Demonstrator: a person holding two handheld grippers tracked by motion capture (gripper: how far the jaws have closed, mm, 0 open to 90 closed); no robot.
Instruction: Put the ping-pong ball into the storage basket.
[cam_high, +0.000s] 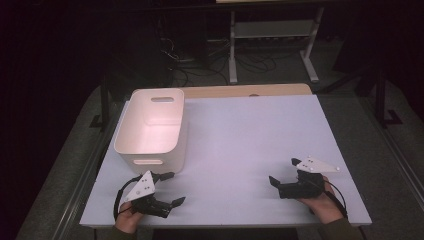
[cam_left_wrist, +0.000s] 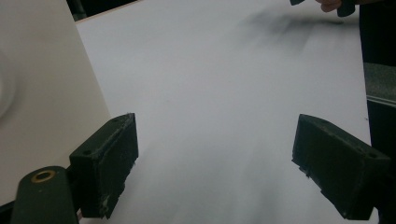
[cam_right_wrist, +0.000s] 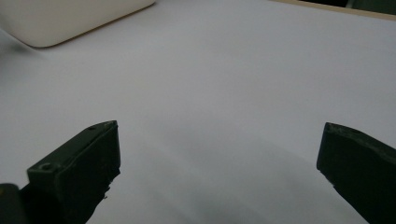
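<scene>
Both claws, left (cam_high: 170, 189) and right (cam_high: 282, 172), are held agape and empty over a bare table (cam_high: 240, 135) beside a tub (cam_high: 150, 125); no step seems begun.

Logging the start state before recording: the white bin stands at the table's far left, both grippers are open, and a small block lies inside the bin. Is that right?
Not quite. The high view shows the white bin with nothing inside; no block lies in it. The rest holds: it stands at the far left of the table, and the left gripper and right gripper are both open.
</scene>
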